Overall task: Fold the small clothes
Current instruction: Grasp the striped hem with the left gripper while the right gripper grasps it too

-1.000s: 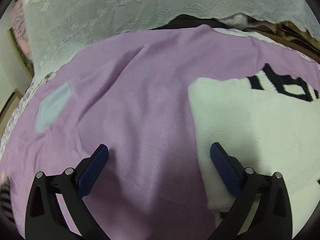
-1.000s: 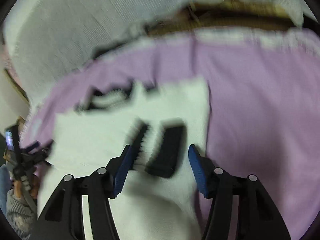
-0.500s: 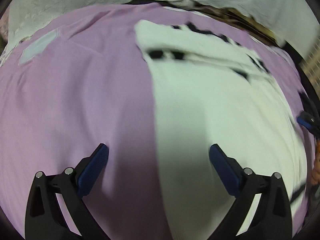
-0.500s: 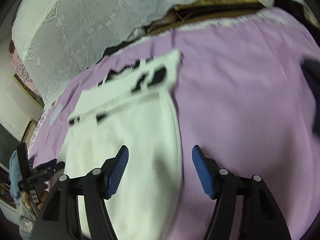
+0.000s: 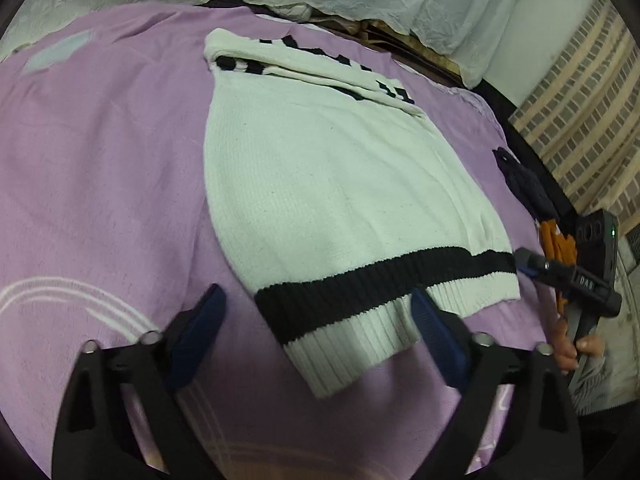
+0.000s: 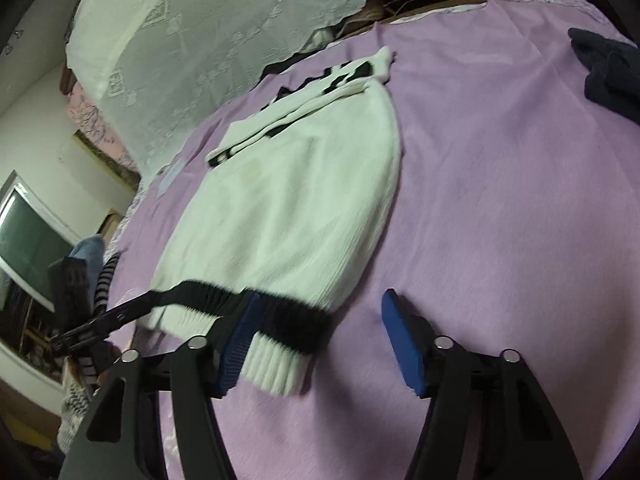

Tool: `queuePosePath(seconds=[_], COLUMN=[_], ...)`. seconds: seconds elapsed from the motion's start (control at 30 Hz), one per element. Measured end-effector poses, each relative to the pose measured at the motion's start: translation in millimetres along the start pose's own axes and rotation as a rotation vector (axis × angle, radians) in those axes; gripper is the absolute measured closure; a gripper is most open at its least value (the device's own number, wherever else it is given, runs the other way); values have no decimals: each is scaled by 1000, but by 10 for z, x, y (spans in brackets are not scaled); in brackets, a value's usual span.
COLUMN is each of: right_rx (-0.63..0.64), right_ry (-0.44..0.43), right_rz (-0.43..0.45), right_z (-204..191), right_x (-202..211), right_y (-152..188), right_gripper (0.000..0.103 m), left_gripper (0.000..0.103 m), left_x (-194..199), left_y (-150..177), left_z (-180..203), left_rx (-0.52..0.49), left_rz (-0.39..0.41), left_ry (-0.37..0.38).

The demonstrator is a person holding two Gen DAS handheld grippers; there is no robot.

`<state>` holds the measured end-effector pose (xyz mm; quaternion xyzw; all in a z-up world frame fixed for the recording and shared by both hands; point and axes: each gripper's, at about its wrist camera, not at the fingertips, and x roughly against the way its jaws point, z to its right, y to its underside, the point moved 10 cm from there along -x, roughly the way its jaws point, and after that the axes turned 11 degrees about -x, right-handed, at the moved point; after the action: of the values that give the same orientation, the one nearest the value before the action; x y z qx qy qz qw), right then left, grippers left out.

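The white sweater (image 5: 332,184) lies on the purple sheet (image 5: 100,168), sleeves already folded in at its far end. Both the left gripper (image 5: 316,332) and right gripper (image 6: 316,340) gape wide, holding nothing, at the near hem (image 5: 352,332). Folding the body likely remains.

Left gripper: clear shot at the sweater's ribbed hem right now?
Probably yes. The left gripper is open, its jaws straddling the ribbed hem of the sweater lying flat on the purple sheet; nothing lies between them.

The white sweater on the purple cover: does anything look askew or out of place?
The white sweater lies flat but slanted, its ribbed hem running diagonally. Its patterned far end is folded back unevenly. A dark garment sits apart on the purple cover.
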<state>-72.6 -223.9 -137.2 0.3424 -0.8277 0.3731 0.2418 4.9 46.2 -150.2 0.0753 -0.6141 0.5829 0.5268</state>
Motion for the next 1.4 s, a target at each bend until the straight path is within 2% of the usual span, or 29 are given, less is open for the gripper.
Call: queuePosePath(seconds=[0.1, 0.2, 0.27, 0.33, 0.43, 0.63, 0.77, 0.97, 1.13, 1.4], right_rx=[4, -4, 9, 8, 16, 21, 16, 49, 4, -126], right_ry=[9, -17, -21, -36, -53, -59, -89, -149, -161, -176], right_rz=[-19, -49, -60, -72, -71, -88, -69, -9, -3, -21], right_z=[-24, -80, -110, -125, -139, -137, -189, -488, -527, -398], right_x=[-68, -128, -136, -130, -106, -85, 13, 188, -23, -503], right_y=[13, 44, 88, 122, 130, 149, 47, -399, -855, -1560], right_gripper=[56, 64, 71, 79, 88, 90, 91, 92, 92, 92], left_gripper=[47, 51, 61, 76, 85, 90, 92, 92, 92, 92], left_x=[-70, -71, -51, -52, -59, -36, 39, 139, 8, -303], left_y=[-39, -30, -19, 5, 31, 44, -73, -534, -929, -1414], left_z=[-23, -33, -47, -84, -119, -99, -52, -31, -250, -616], left_rx=[46, 75, 97, 127, 182, 191, 142, 85, 127, 218], left_rz=[-11, -13, -7, -8, -10, -11, 2, 57, 68, 74], left_ry=[25, 47, 68, 92, 150, 158, 126, 82, 42, 40])
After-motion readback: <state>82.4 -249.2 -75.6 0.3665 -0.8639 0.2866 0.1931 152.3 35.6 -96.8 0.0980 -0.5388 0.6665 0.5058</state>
